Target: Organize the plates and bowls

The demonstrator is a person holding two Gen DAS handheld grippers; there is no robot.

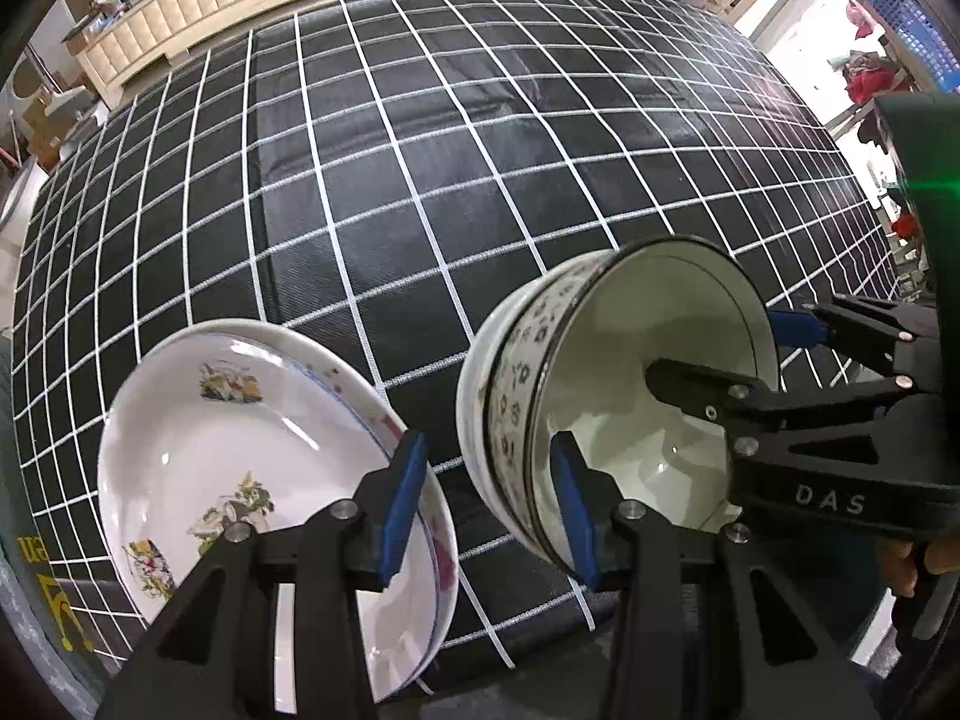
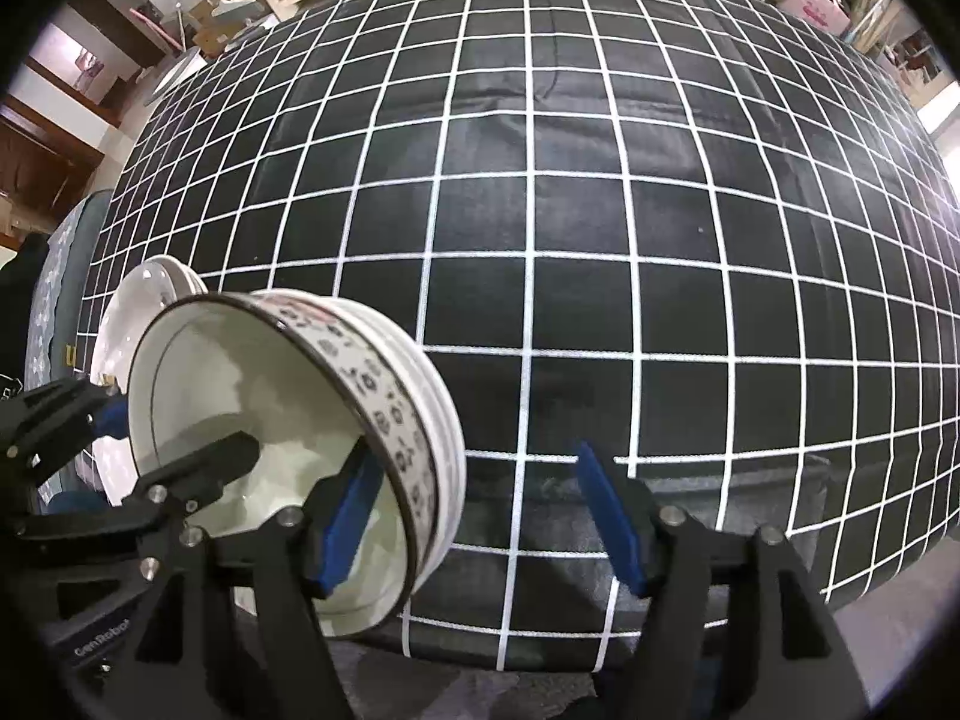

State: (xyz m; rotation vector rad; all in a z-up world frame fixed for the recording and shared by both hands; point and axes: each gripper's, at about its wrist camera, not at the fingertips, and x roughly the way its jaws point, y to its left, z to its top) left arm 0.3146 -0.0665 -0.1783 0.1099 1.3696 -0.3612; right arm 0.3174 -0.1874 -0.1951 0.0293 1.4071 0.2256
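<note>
Ahead of you the tabletop (image 2: pixel 600 210) wears a black cloth with a white grid. Beyond its far edge you face a cream tufted panel (image 1: pixel 198 0), cluttered shelves (image 1: pixel 888 42) to your right, and bright daylight there.

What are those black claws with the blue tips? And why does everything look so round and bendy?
The claws are grabbing tools. A person holds one in each hand, and each tool has a small camera looking along its two fingers. That lens bends straight lines, so the table looks round.

One picture comes from the left gripper, the other from the right gripper.

On the black checked tablecloth sit a stack of flowered plates and a stack of bowls. Each gripper has one finger inside the top bowl and one outside, on opposite sides. Both are open, so nothing is pinched yet.
</note>
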